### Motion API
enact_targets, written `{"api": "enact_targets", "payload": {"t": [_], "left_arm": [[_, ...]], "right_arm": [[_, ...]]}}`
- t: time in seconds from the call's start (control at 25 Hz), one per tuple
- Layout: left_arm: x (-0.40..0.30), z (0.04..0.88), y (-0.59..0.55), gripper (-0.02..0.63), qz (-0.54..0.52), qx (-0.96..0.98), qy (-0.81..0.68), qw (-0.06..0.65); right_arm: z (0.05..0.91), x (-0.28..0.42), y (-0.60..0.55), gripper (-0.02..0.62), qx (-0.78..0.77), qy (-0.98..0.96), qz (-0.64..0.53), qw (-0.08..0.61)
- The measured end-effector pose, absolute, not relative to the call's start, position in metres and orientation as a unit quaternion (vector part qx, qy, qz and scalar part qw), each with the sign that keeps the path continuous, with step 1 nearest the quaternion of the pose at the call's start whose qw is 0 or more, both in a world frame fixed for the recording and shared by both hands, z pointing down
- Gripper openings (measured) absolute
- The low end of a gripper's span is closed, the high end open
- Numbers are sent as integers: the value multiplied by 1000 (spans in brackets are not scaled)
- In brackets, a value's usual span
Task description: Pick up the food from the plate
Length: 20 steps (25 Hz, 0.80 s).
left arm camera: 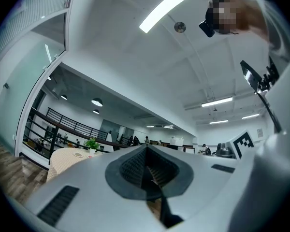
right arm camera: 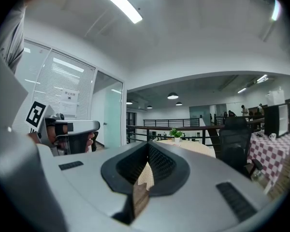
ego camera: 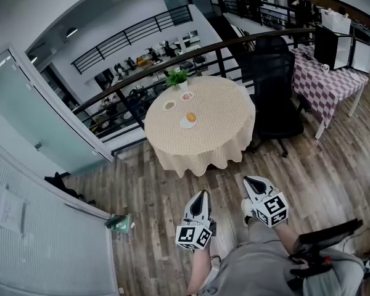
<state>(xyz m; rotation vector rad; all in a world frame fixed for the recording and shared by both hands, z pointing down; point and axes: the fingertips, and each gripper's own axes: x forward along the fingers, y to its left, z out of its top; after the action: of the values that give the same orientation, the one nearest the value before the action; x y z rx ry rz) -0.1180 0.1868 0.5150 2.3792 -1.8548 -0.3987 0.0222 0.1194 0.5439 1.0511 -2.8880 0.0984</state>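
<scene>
The step in hand looks like the approach, since the food is out of reach of both grippers.

On the round desk under a beige checked cloth (ego camera: 225, 134), the leftmost thing is a small white plate with something pale on it (ego camera: 169, 105). Behind it, at the desk's far edge, stands a green potted plant in a white pot (ego camera: 177, 77). A second small plate with a reddish bit (ego camera: 186, 95) lies just in front of the plant. Nearest the desk's front edge is the white plate (ego camera: 185, 124) with the round orange food (ego camera: 190, 116). That food is the likeliest target, though it is too small to tell what it is.

The left gripper (ego camera: 201, 196) hangs over the wooden plank floor (ego camera: 154, 196), well apart from the desk on its near side. Its jaws are together with nothing between them. The right gripper (ego camera: 251, 181) is on the same side of the desk and just as far off, and its jaws are also together and empty.

To do this well, walk straight at the desk's front edge, because the orange food lies closest to that edge. Choose one gripper and part its jaws before it crosses the desk's rim. Bring it down over the food with a jaw on each side, clear of the plate's lip. Close gently, as the food may be soft or may roll. Stay off the two plates and the plant deeper on the desk.

A black office chair (ego camera: 277, 97) stands against the desk's right side, so approach towards the left of the front edge.
</scene>
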Motion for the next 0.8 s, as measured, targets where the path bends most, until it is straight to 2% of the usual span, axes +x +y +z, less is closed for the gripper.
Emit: {"api": "enact_targets", "payload": {"t": [0.36,0.8], "left_arm": [[-137,509,111,11,-131,775,-617,37],[-183,507,-56,11,-137,758,-636,42]], "right_arm": [[536,9,35,4,343,-939,22,17],[526,-40,-142,3,328,-945,3,16]]}}
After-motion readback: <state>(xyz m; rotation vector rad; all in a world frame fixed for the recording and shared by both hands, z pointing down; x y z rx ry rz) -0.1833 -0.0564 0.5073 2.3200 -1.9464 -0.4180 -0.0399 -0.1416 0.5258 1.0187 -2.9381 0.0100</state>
